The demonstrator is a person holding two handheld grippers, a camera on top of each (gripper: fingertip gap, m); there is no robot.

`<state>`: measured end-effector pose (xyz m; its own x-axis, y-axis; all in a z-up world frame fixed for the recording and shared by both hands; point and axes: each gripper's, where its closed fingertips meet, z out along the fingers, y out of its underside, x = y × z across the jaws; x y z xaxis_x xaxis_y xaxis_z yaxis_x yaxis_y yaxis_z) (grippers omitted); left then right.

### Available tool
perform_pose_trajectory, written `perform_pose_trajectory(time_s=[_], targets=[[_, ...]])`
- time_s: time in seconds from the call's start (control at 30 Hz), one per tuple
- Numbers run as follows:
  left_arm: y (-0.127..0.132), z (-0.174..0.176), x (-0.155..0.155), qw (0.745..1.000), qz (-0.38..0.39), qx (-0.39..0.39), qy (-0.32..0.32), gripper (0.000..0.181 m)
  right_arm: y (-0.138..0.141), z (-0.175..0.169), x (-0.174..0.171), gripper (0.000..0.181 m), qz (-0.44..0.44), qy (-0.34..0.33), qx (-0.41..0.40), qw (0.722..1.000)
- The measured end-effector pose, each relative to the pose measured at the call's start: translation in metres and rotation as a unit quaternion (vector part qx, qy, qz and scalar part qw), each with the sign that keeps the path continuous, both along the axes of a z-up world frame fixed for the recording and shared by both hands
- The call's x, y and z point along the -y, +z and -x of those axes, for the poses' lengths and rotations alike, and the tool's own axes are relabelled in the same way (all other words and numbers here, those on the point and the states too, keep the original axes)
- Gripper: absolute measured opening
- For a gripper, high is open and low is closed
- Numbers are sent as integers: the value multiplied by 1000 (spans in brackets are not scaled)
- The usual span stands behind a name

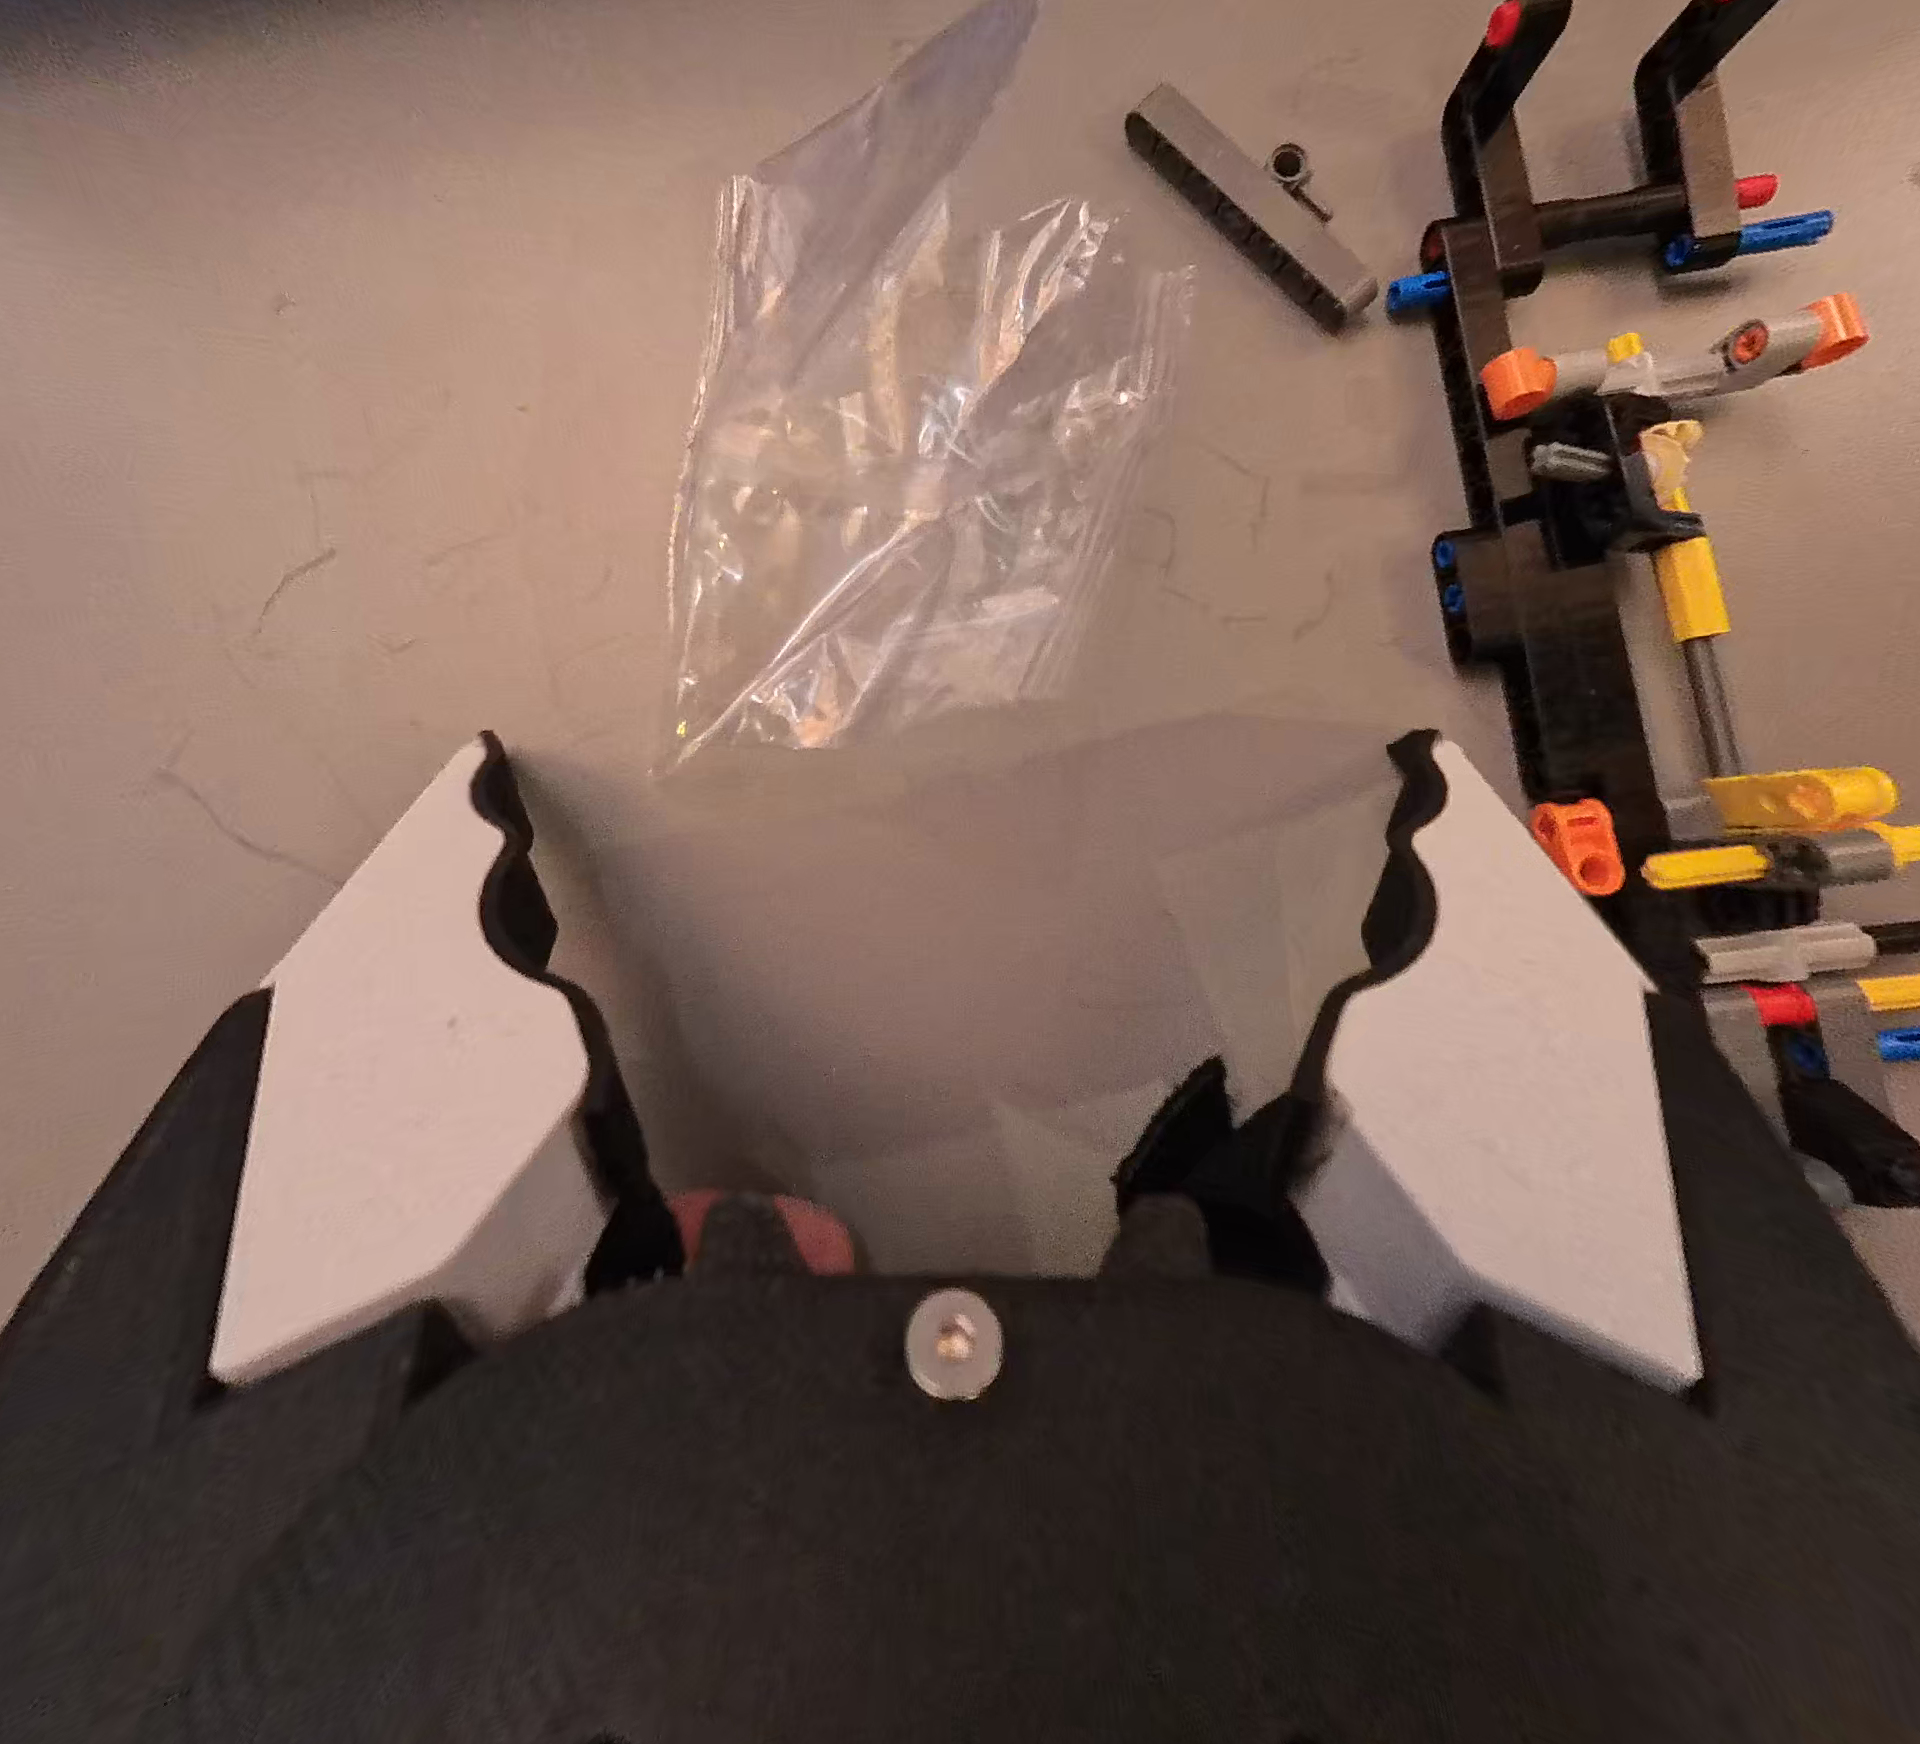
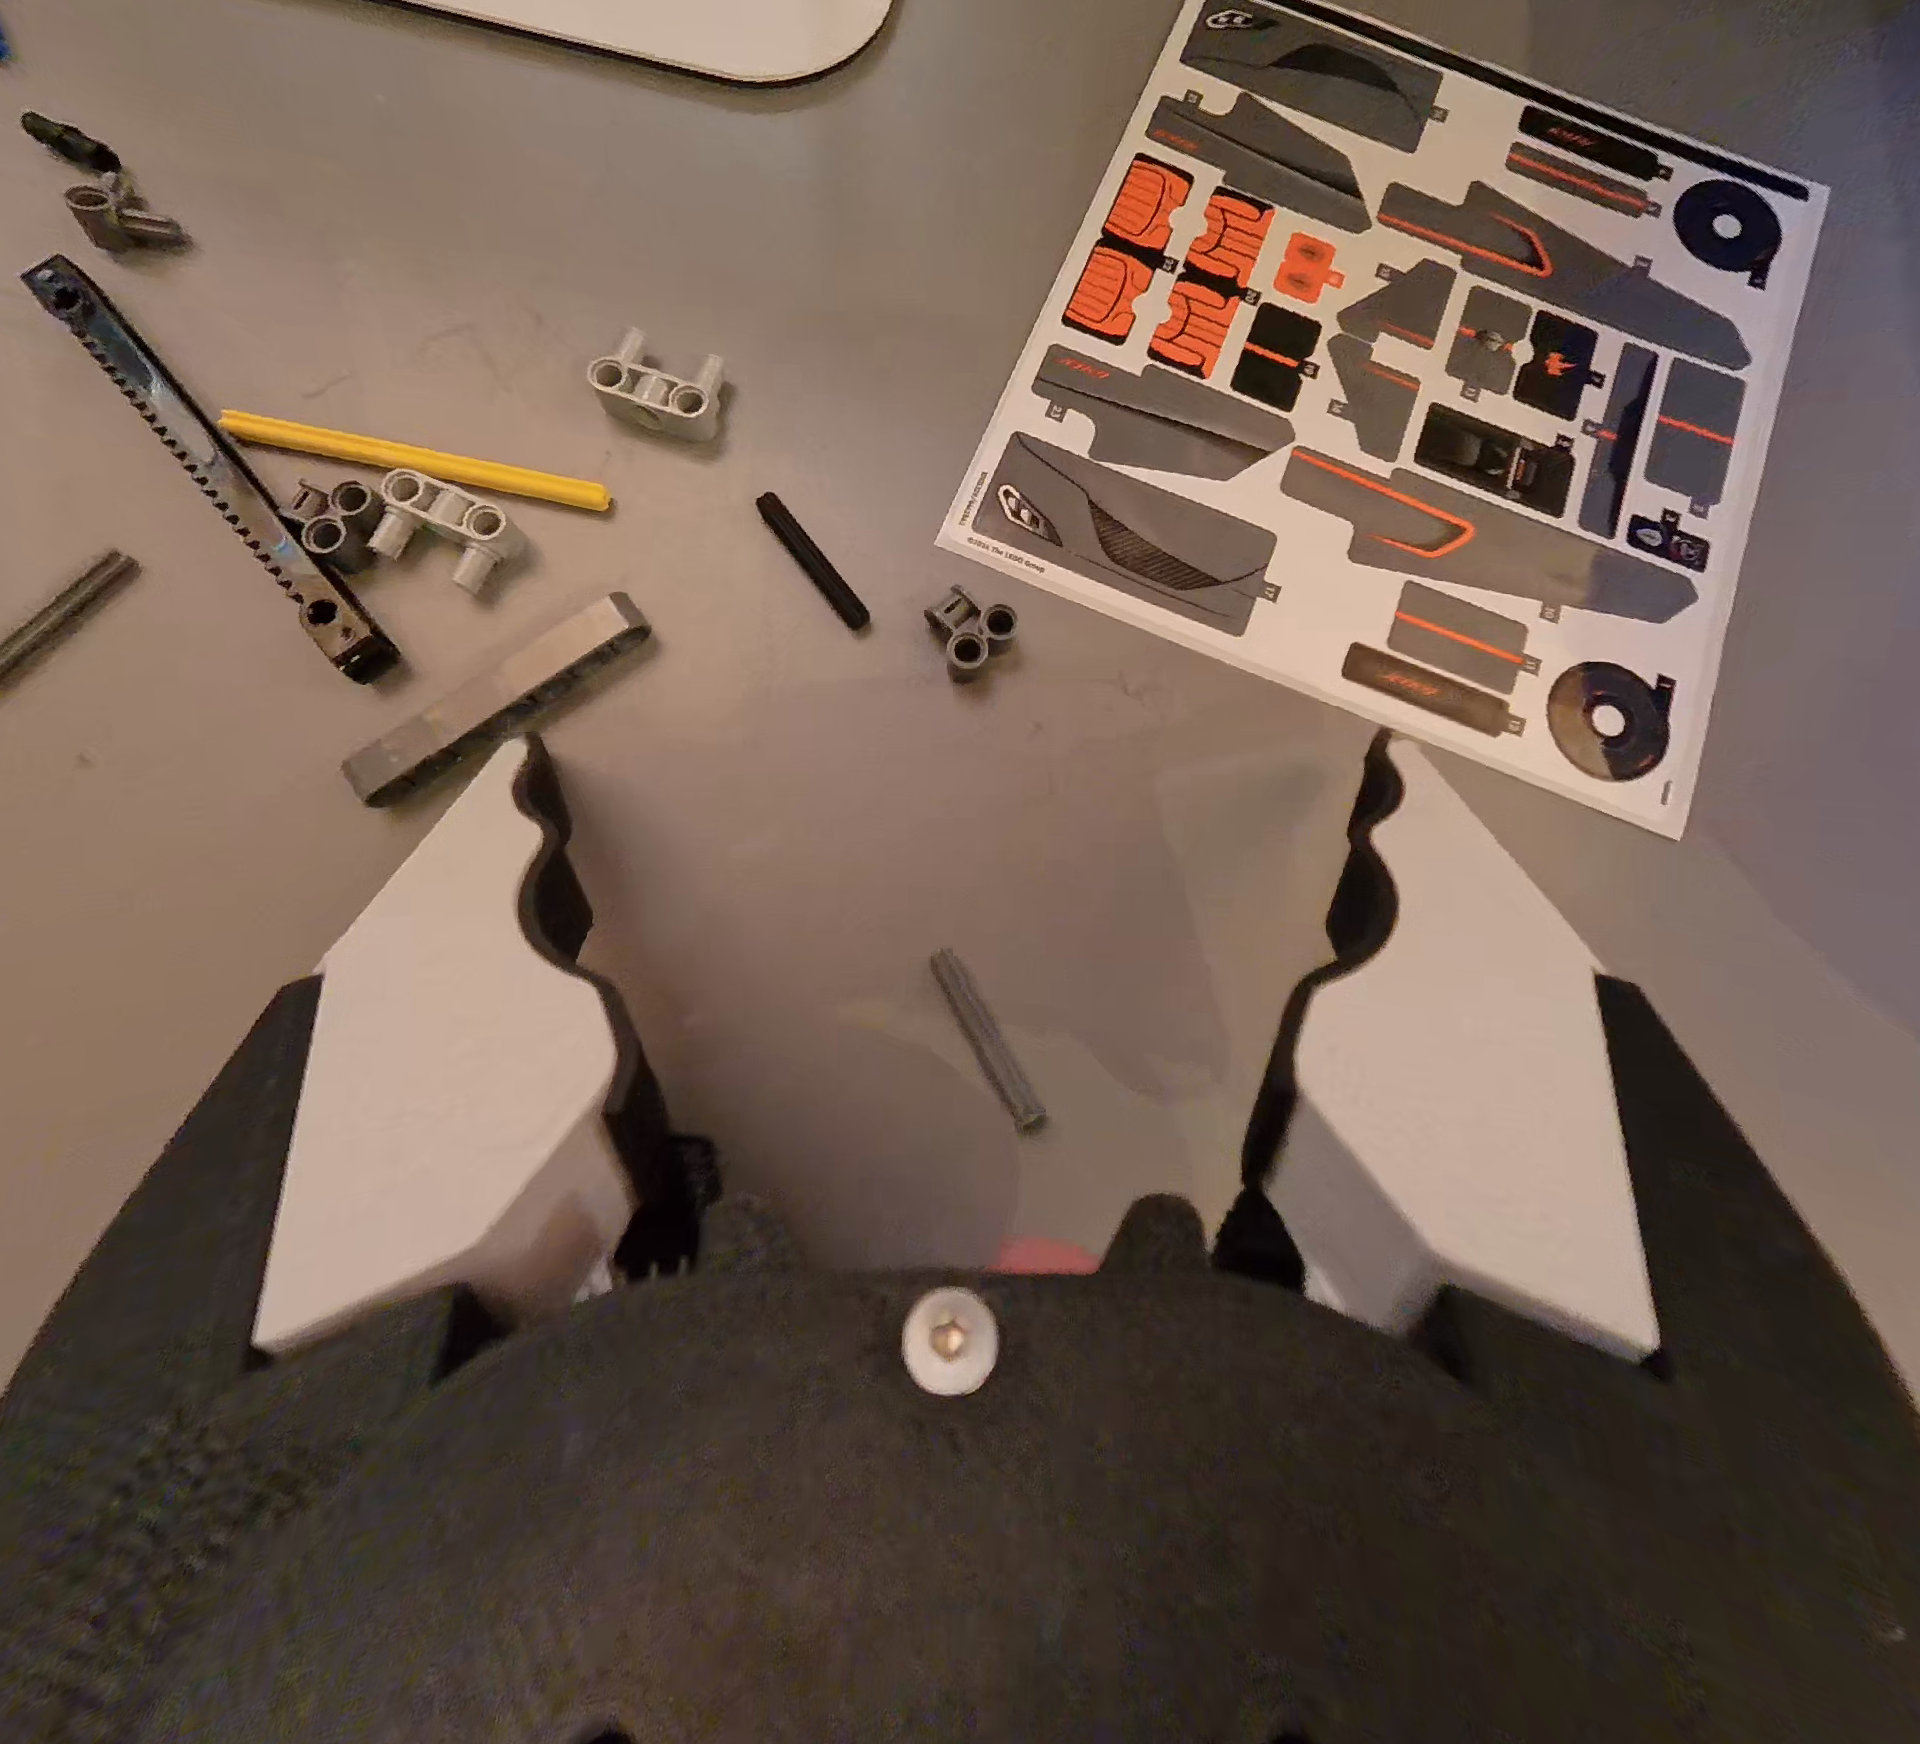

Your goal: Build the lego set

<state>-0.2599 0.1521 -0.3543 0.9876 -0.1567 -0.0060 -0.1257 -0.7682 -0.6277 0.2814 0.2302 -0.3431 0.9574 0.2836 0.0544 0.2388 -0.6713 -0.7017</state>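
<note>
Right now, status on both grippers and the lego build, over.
Left gripper open, empty, clear plastic bag ahead. Right gripper open, empty, over a grey axle. Partial lego frame untouched on the table. Nothing in the way.

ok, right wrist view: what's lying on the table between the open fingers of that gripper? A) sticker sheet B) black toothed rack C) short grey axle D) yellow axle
C: the short grey axle lies on the table between the fingers of the open right gripper; the yellow axle, black toothed rack and sticker sheet all lie farther out.
</note>
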Motion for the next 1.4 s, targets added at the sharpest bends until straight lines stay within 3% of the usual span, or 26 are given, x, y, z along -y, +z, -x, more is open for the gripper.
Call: perform_pose_trajectory(time_s=[0.13,0.23,0.63,0.7,0.77,0.8,0.93,1.03,1.17,1.27,1.4], targets=[[4,7,0,999,-26,-16,19,153,-4,-3,6,149,19,11,-13,1000],[2,12,5,999,-4,-4,42,152,-7,-6,6,155,31,8,-19,999],[7,18,13,998,-22,-10,65,129,-4,-37,13,147,31,-15,-11,999],[6,19,11,997,-18,-6,73,131,-6,-45,16,150,36,-18,-18,999],[0,14,9,998,-2,2,58,154,-5,-49,18,149,26,-11,-21,999],[1,13,7,998,2,3,58,156,-5,-51,18,149,26,-13,-21,999],[0,17,-2,998,28,0,61,150,-7,-53,10,154,30,-16,-20,999],[2,14,-9,999,-10,2,53,148,-7,-51,10,155,27,-17,-19,999],[1,22,1,994,-10,-7,105,158,-6,-48,12,155,27,-13,-19,999],[10,19,3,991,-50,-42,116,149,-6,-48,12,155,27,-13,-19,999],[7,7,4,994,-28,1,102,122,-7,-47,13,155,27,-13,-20,999]])
